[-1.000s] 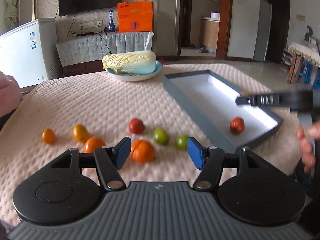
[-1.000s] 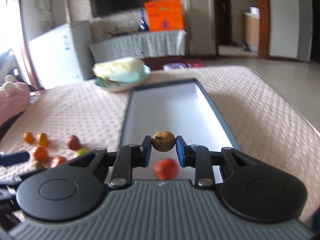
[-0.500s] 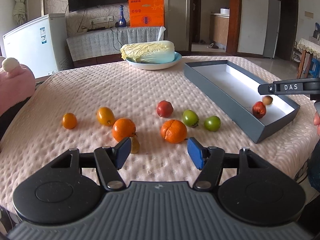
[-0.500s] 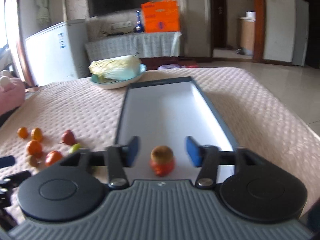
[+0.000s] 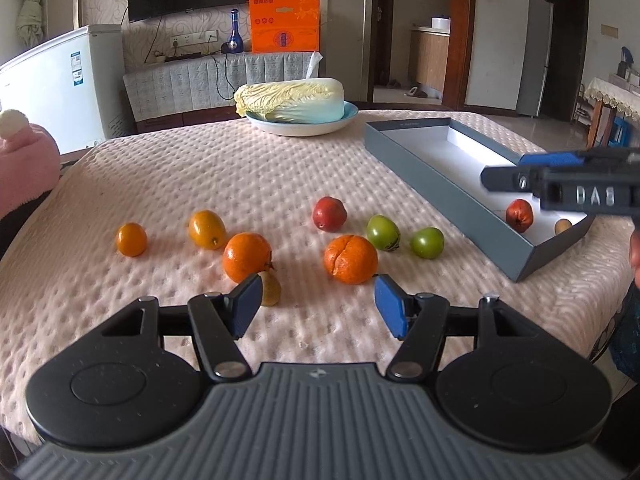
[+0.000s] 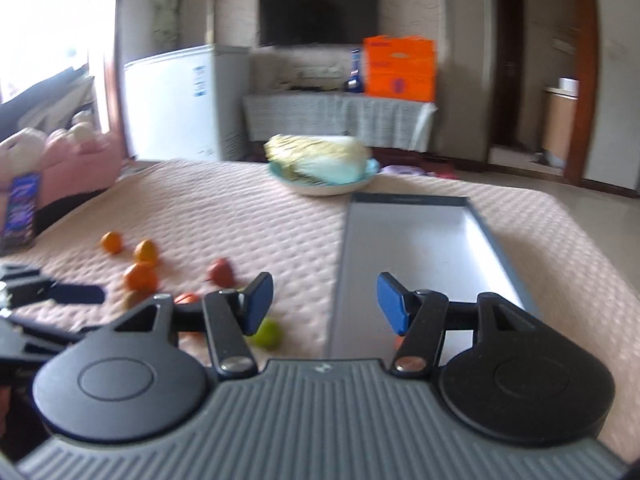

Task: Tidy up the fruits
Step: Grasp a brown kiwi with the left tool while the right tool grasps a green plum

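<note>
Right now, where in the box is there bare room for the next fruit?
The grey box is bare from its far end, beside the blue cabbage plate, to midway. The near corner is crowded: a red fruit and a brown fruit.

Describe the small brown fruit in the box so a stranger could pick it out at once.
Start at the long grey box on the right side of the quilted pink table cover and go to its near end. Two fruits lie there side by side: a red fruit and, right of it by the corner, the small brown fruit. It is the smaller, dull tan one, partly hidden by the box wall.
</note>
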Motion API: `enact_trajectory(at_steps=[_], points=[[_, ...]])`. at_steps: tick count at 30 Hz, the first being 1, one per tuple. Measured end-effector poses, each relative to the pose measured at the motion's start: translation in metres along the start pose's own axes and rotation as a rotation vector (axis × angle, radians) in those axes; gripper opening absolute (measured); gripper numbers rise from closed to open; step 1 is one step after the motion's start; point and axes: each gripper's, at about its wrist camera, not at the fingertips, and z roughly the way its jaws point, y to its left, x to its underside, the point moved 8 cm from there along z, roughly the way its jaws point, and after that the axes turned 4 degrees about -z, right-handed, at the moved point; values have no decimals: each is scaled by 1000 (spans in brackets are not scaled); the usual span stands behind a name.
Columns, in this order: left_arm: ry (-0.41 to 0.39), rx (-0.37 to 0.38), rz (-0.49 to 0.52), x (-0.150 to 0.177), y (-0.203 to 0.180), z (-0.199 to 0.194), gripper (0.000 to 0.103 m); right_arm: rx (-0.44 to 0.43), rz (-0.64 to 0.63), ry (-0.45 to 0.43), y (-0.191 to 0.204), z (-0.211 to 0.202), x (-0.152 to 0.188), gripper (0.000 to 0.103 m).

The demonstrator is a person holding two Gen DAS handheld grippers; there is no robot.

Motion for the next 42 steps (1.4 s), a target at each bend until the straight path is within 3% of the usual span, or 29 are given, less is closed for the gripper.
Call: enact_trajectory(at_steps=[6, 16, 24, 33, 36, 39, 42], points=[[8, -11, -8, 0, 6, 2, 68, -91, -62, 56, 22, 7, 8, 55], [36, -84, -46, 1, 28, 23, 66, -104, -100, 118, 38, 20, 16, 50], [71, -57, -73, 7, 29, 38, 46, -95, -118, 130, 37, 19, 17, 50], [79, -66, -62, 7, 23, 48, 44, -96, -117, 160, 38, 28, 22, 50], [75, -69, -60, 7, 23, 48, 37, -100, -121, 175, 42, 34, 23, 41], [77, -64, -74, 6, 26, 47, 27, -86, -118, 195, 43, 41, 25, 37], [80, -53, -100, 5, 30, 47, 25, -76, -102, 203, 43, 48, 25, 37]])
